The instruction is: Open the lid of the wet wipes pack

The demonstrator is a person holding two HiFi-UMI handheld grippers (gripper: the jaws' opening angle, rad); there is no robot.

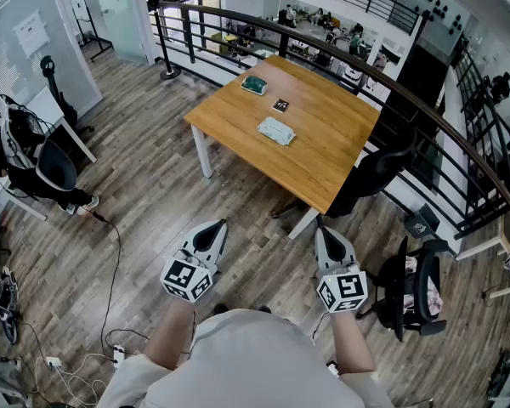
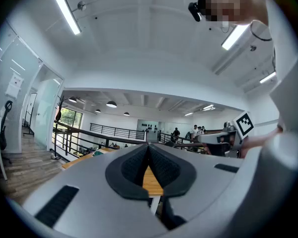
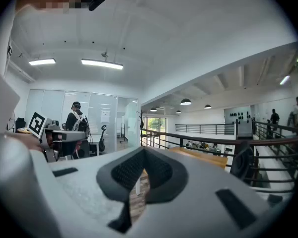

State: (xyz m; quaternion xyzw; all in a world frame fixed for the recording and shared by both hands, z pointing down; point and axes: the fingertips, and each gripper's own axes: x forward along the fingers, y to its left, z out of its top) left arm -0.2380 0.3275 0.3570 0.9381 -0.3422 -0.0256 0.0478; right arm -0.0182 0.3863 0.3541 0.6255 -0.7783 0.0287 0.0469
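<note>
The wet wipes pack (image 1: pixel 276 131), pale and flat, lies near the middle of the wooden table (image 1: pixel 323 155) far ahead of me. I cannot make out its lid at this distance. My left gripper (image 1: pixel 213 229) and right gripper (image 1: pixel 324 233) are held close to my body over the wood floor, well short of the table. Both are shut with nothing in them. In the left gripper view the jaws (image 2: pixel 148 148) meet at the tips, with the table (image 2: pixel 152 180) showing through the gap behind them. In the right gripper view the jaws (image 3: pixel 144 150) are likewise together.
A green object (image 1: pixel 254 84) and a small dark square (image 1: pixel 280 105) also lie on the table. A black office chair (image 1: pixel 370 177) stands at its near right side, another chair (image 1: pixel 416 291) at my right. A railing (image 1: pixel 340 58) runs behind the table. Cables (image 1: pixel 110 262) trail on the floor at left.
</note>
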